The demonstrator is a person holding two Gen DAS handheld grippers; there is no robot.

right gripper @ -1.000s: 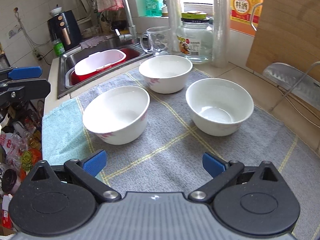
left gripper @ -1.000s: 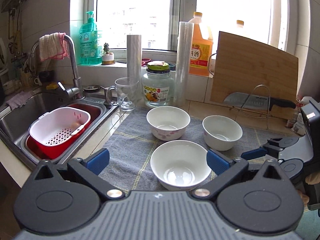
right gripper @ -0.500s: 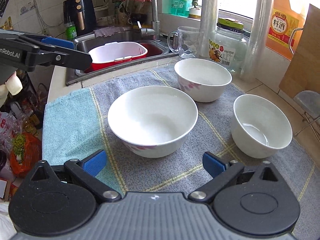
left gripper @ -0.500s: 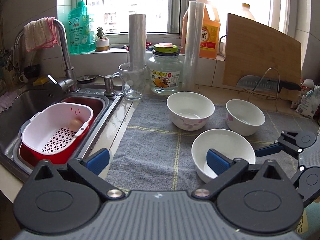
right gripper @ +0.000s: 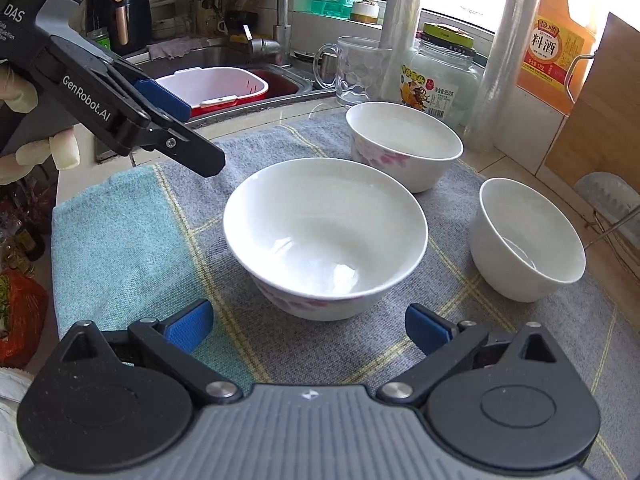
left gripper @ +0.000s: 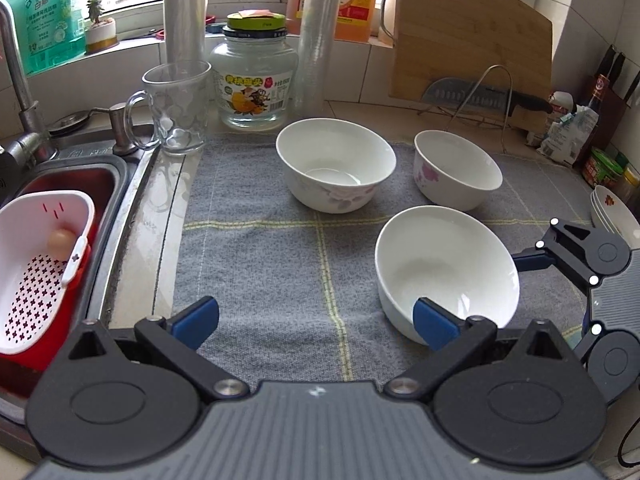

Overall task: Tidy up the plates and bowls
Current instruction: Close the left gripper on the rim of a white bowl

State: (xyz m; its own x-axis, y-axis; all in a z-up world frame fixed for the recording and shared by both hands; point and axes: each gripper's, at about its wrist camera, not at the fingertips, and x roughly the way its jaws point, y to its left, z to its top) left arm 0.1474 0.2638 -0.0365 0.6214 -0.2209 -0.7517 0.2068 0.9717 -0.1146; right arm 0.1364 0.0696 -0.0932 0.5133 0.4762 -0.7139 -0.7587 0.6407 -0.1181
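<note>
Nothing stacked yet — three bowls (right gripper: 326, 236) sit apart on the grey mat (left gripper: 280, 248); left gripper (left gripper: 316, 316) and right gripper (right gripper: 306, 322) both spread, empty.

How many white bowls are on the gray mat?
3. The near bowl sits in front of the right gripper. The back bowl is by the jar. The small bowl is on the right. None looks hidden.
</note>
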